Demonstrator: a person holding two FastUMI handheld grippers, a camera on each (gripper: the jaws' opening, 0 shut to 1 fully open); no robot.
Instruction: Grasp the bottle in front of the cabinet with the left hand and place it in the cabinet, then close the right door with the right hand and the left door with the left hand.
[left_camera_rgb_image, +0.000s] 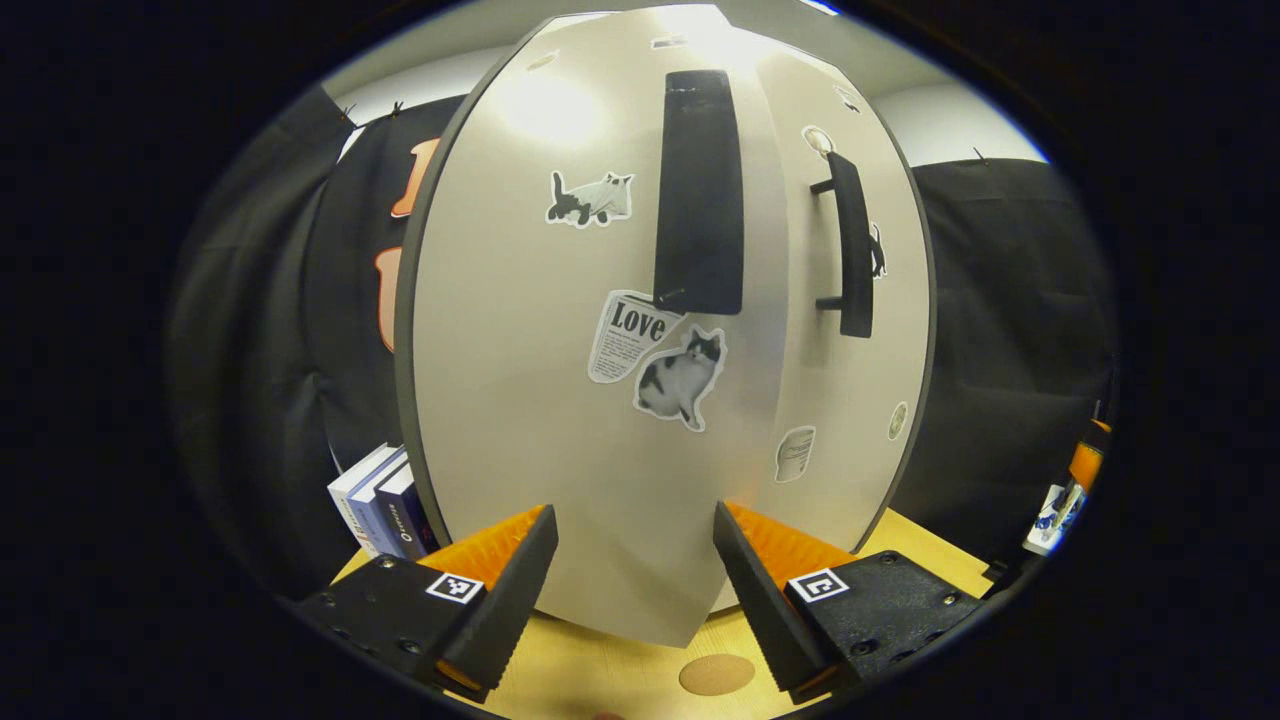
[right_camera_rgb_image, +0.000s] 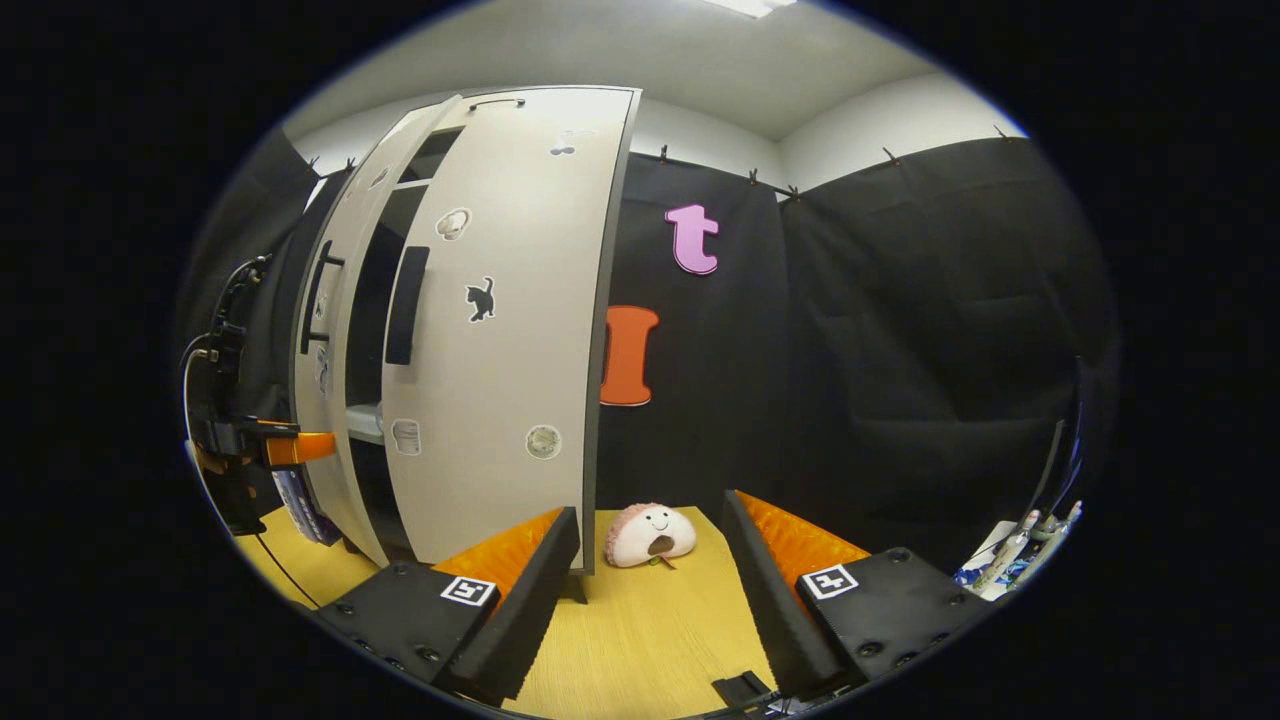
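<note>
The pale cabinet's left door stands close in front of my left gripper, which is open with nothing between its fingers. The door's dark handle is above them. The right door with its own handle lies just behind the left door's free edge. In the right gripper view the right door looks nearly closed, while the left door stands ajar with a dark gap between them. The left gripper is at that door's outer face. My right gripper hangs open over the table.
Several books stand left of the cabinet. A round cork coaster lies on the wooden table. A pink plush toy sits right of the cabinet. Small items lie at the table's far right edge.
</note>
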